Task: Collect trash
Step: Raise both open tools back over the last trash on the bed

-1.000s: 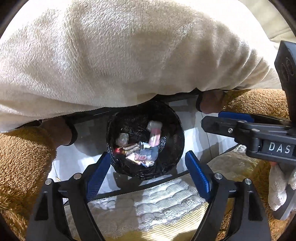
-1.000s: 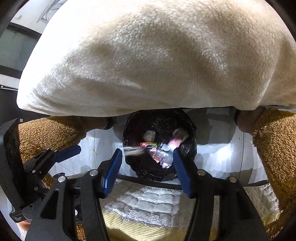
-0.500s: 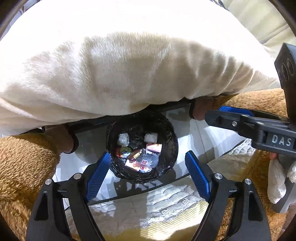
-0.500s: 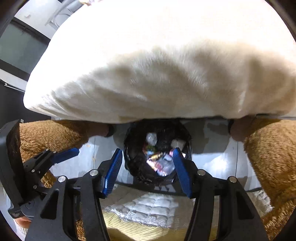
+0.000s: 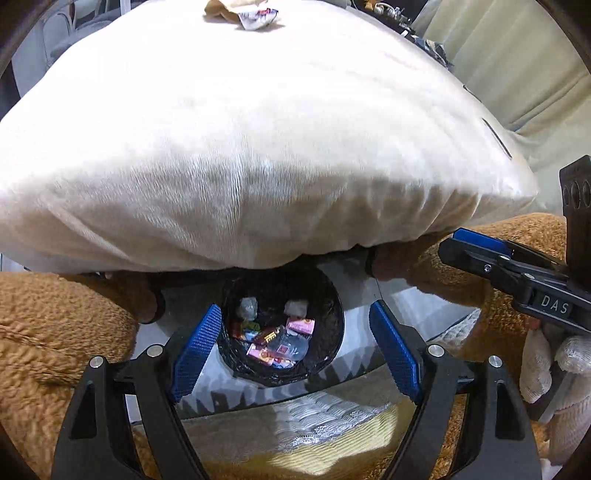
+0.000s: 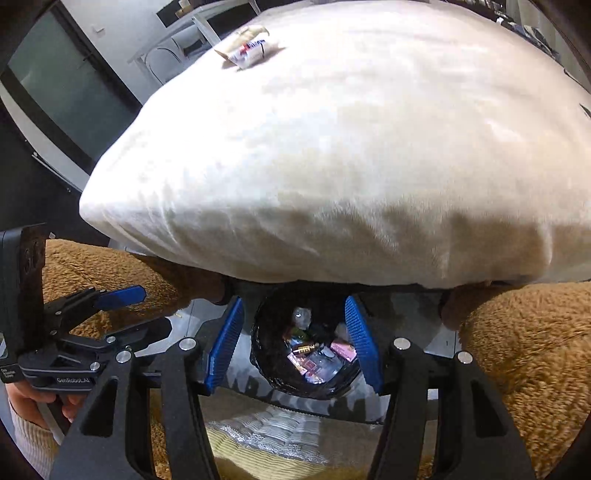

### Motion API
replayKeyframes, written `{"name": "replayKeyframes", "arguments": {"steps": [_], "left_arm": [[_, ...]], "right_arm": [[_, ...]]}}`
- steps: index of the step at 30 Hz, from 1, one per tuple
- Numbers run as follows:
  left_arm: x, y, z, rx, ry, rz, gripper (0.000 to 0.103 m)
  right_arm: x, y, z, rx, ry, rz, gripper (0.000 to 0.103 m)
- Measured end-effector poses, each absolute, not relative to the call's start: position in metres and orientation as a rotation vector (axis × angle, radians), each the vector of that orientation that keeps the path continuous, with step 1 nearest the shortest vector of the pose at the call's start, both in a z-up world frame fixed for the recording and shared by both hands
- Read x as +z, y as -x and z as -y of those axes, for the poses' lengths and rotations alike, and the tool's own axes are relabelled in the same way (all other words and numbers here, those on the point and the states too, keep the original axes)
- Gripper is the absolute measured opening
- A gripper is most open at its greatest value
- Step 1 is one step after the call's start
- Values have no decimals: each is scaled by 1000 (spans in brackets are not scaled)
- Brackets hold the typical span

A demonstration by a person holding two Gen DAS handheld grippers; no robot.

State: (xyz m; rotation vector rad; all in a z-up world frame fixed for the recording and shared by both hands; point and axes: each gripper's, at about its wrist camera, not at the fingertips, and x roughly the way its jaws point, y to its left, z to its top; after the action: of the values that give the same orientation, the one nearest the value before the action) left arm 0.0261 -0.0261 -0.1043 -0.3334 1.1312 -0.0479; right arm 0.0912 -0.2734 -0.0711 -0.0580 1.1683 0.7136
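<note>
both grippers have lifted back from the black-lined bin, which now looks smaller below and between the fingers. the left gripper and right gripper hang open, holding nothing. wrappers lie inside the bin; one more piece of trash waits far ahead on the white cushion.

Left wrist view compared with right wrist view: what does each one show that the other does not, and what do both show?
Only the left wrist view shows the right claw from the side, a white-gloved hand under it, and pale curtains at the upper right. Only the right wrist view shows the left claw from the side, a dark window and white furniture. Both show the white cushion, the wrapper on its top, the black-lined bin holding colourful trash, and brown fleece.
</note>
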Motion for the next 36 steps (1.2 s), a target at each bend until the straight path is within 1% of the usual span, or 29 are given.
{"name": "replayKeyframes", "arguments": {"steps": [10,22,26,30,34,36], "left_arm": [[-60,-32,12,-32,285,-1025,81],[-17,-76,-26,-6,272,-961,81],[-6,-98,-39,6,258,-936,81],[-6,-121,-52,15,257,-933,81],[-10,-143,-66,30,265,-935,81],[-11,-153,-68,26,246,-941,81]], "right_arm": [[-39,-112,263,805,76,-1090,58],[-7,-158,224,848,135,-919,58],[-4,-182,212,861,123,-911,58],[-3,-209,195,880,115,-920,58],[-7,-236,180,894,86,-958,58],[-10,-250,178,932,13,-1005,58]]}}
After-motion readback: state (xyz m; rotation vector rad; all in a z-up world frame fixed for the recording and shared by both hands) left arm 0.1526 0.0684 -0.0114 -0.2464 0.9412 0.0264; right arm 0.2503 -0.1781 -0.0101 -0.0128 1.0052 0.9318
